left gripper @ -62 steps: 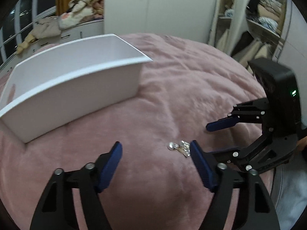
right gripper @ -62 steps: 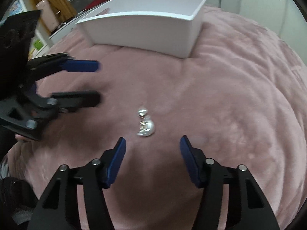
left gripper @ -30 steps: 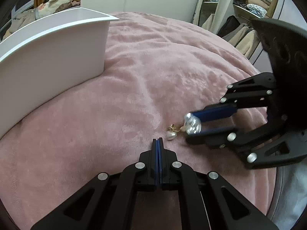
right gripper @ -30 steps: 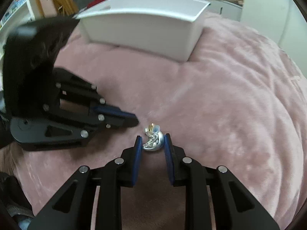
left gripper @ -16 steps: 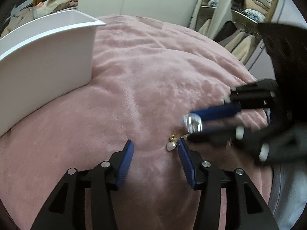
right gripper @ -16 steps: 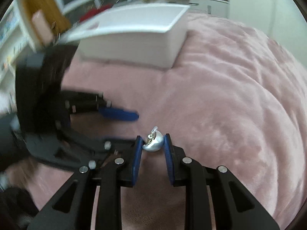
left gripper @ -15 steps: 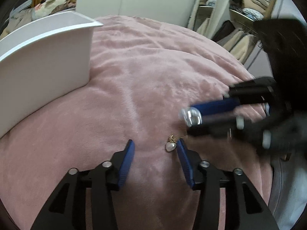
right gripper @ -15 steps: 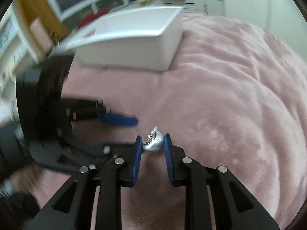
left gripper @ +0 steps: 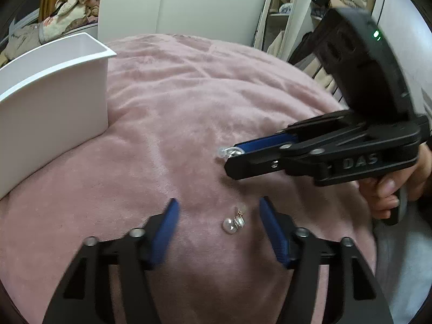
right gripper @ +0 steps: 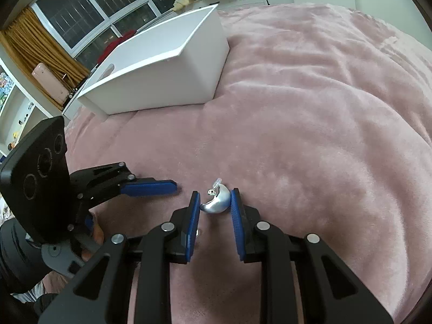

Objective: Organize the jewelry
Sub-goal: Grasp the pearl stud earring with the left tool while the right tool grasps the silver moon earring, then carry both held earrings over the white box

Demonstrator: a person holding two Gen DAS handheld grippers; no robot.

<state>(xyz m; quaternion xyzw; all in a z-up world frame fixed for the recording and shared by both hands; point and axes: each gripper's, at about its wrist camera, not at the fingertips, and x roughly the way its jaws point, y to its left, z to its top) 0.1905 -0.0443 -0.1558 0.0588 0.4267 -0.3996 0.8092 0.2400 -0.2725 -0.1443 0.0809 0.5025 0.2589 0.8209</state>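
Note:
My right gripper [right gripper: 215, 205] is shut on a silver crescent earring [right gripper: 216, 203] and holds it above the pink blanket; the earring also shows at its tips in the left wrist view [left gripper: 229, 151]. My left gripper [left gripper: 219, 216] is open, its blue fingers either side of a pearl earring [left gripper: 232, 222] that lies on the blanket. The left gripper also shows in the right wrist view [right gripper: 151, 187], low at the left. A white open box [right gripper: 162, 70] stands on the blanket beyond both grippers; it also shows in the left wrist view [left gripper: 48, 100].
The pink plush blanket [right gripper: 310, 113] covers the whole surface. A white wardrobe [left gripper: 175, 5] and open shelves with clothes [left gripper: 283, 8] stand behind. Windows with a mustard curtain [right gripper: 40, 48] lie beyond the box.
My left gripper, shut a second ago, has opened wide around the pearl earring. My right gripper has lifted the silver earring off the blanket and swung toward the box.

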